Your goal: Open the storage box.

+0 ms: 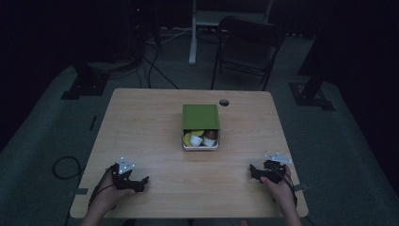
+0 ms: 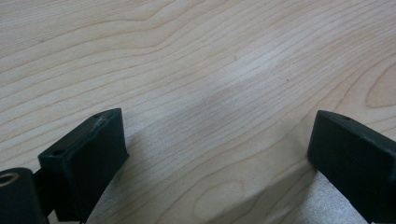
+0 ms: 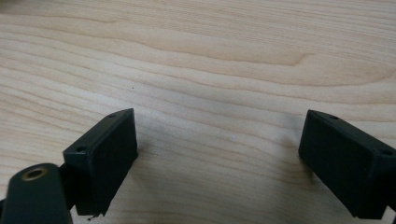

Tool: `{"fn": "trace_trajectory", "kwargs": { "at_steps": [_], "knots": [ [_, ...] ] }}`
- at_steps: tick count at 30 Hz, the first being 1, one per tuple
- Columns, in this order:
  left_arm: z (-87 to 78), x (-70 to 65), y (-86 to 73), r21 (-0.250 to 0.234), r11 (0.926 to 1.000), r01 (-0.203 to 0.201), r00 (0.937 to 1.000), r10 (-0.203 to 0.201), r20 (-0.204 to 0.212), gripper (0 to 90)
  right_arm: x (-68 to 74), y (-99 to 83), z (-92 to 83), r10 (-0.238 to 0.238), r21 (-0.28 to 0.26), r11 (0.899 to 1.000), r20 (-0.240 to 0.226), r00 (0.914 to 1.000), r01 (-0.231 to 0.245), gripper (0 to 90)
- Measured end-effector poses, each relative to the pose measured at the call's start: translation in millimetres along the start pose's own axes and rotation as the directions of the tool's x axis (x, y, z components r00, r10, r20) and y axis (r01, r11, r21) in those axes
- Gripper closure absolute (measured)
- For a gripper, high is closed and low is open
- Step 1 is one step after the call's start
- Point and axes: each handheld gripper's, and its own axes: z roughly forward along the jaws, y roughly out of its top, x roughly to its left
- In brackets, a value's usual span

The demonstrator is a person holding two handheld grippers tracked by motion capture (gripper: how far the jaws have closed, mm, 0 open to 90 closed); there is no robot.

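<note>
From above, a pale wooden table with rounded corners stands on a dark floor in dim light. The left gripper lies near the table's near left edge in the person's hand, a grey three-cornered plate on top. The right gripper sits near the near right edge, held the same way. Well ahead of both sets of fingers, about midway between them, sits a small square box with a flat green lid slid back so that the near part is uncovered. Inside it lie small rounded pieces in yellow, white and dark red; what they are I cannot tell. Bare wood lies between the fingers and the box. Beyond the table stands a dark folding chair, and cables run across the floor.

In the left gripper view, two blocky matte black fingers stand wide apart with bare wavy wood grain between them, gripping nothing.

In the right gripper view, the black fingers also stand spread wide over smooth light wood, with nothing between them.
</note>
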Motion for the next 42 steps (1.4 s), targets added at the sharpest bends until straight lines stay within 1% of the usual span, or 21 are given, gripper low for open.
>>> {"fn": "trace_trajectory", "kwargs": {
  "at_steps": [4, 9, 10, 13, 14, 15, 16, 18, 21, 24, 27, 31, 33, 34, 35, 36, 38, 39, 40, 41, 42],
  "knots": [
    [0.4, 0.1, 0.5, 0.003, 1.0000, 0.001, 1.0000, -0.001, 0.000, 3.2, 0.0, 0.0, 0.0, -0.001, 0.000, 1.000, 0.000, 1.0000, 0.001, 11.0],
    [0.8, 0.4, 1.0, -0.002, 0.9999, -0.013, 0.9999, 0.013, 0.011, 3.8, -0.1, 0.1, 0.0, -0.001, 0.000, 1.000, 0.000, 1.0000, 0.001, 11.0],
    [0.8, -0.3, 1.2, -0.004, 0.9998, -0.021, 0.9997, 0.021, 0.010, 4.3, 0.0, 0.1, 0.0, -0.001, 0.000, 1.000, 0.000, 1.0000, 0.001, 11.0],
    [1.5, -5.2, 3.2, -0.013, 0.9978, -0.065, 0.9978, 0.065, 0.011, 4.6, 0.0, 0.0, 0.1, 0.000, 0.000, 1.000, 0.000, 1.0000, 0.000, 11.0],
    [1.7, -6.7, 3.8, -0.013, 0.9971, -0.075, 0.9971, 0.075, 0.014, 4.9, 0.0, 0.0, 0.0, 0.000, 0.000, 1.000, 0.000, 1.0000, 0.000, 11.0],
    [1.7, -6.7, 3.8, -0.013, 0.9971, -0.075, 0.9971, 0.075, 0.014, 4.9, 0.0, 0.0, 0.0, 0.000, 0.000, 1.000, 0.000, 1.0000, 0.000, 11.0],
    [2.2, -11.5, 6.3, -0.013, 0.9930, -0.117, 0.9930, 0.117, 0.017, 5.0, 0.0, 0.0, 0.0, 0.000, 0.000, 1.000, 0.000, 1.0000, 0.000, 11.0],
    [3.0, -15.2, 8.7, -0.016, 0.9885, -0.150, 0.9885, 0.151, 0.015, 5.0, 0.0, -0.1, 0.0, 0.000, 0.000, 1.000, 0.000, 1.0000, 0.000, 11.0],
    [4.1, -20.7, 12.6, -0.026, 0.9824, -0.185, 0.9825, 0.185, 0.016, 5.0, 0.0, -0.1, 0.1, 0.000, -0.001, 1.000, 0.000, 1.0000, 0.000, 11.0],
    [5.0, -26.2, 16.8, -0.039, 0.9780, -0.205, 0.9785, 0.206, 0.014, 5.7, 0.1, -0.1, 0.0, 0.001, -0.001, 1.000, 0.000, 1.0000, -0.001, 11.0],
    [5.9, -31.6, 21.3, -0.063, 0.9688, -0.239, 0.9705, 0.241, 0.012, 6.0, 0.0, -0.1, 0.0, 0.000, -0.001, 1.000, 0.000, 1.0000, 0.000, 11.0],
    [7.9, -39.3, 27.2, -0.096, 0.9582, -0.270, 0.9623, 0.272, 0.009, 6.2, 0.1, -0.1, 0.0, 0.000, 0.000, 1.000, 0.001, 1.0000, 0.000, 11.0],
    [9.0, -43.1, 30.0, -0.112, 0.9501, -0.291, 0.9559, 0.294, 0.006, 6.3, 0.0, -0.1, 0.0, 0.000, 0.000, 1.000, 0.000, 1.0000, 0.000, 11.0],
    [9.7, -45.1, 31.3, -0.122, 0.9475, -0.295, 0.9545, 0.298, 0.006, 6.8, 0.0, -0.1, 0.0, 0.000, 0.000, 1.000, 0.000, 1.0000, 0.000, 11.0],
    [9.9, -46.8, 32.7, -0.125, 0.9409, -0.315, 0.9483, 0.317, 0.001, 6.9, 0.0, -0.1, 0.0, 0.000, 0.000, 1.000, 0.000, 1.0000, 0.000, 11.0],
    [10.7, -48.7, 33.9, -0.136, 0.9347, -0.328, 0.9437, 0.331, -0.004, 6.9, 0.0, -0.1, 0.1, 0.000, 0.000, 1.000, 0.000, 1.0000, 0.000, 11.0],
    [12.2, -52.2, 36.3, -0.155, 0.9270, -0.342, 0.9388, 0.344, -0.009, 7.0, 0.1, -0.1, 0.1, 0.001, -0.001, 1.000, 0.000, 1.0000, -0.001, 11.0],
    [12.6, -53.9, 37.5, -0.158, 0.9216, -0.354, 0.9342, 0.356, -0.016, 7.3, 0.1, -0.1, 0.1, 0.001, -0.001, 1.000, 0.000, 1.0000, -0.001, 11.0],
    [13.3, -56.1, 38.5, -0.167, 0.9141, -0.369, 0.9284, 0.371, -0.024, 7.6, 0.1, -0.1, 0.1, 0.001, -0.001, 1.000, 0.000, 1.0000, -0.001, 11.0],
    [13.8, -58.1, 39.7, -0.173, 0.9041, -0.391, 0.9197, 0.391, -0.032, 7.7, 0.1, -0.1, 0.1, 0.001, -0.001, 1.000, 0.000, 1.0000, -0.001, 11.0],
    [14.4, -60.3, 40.9, -0.179, 0.8955, -0.407, 0.9124, 0.407, -0.038, 7.7, 0.0, -0.1, 0.1, 0.000, 0.000, 1.000, 0.000, 1.0000, 0.000, 11.0]
  ]
}}
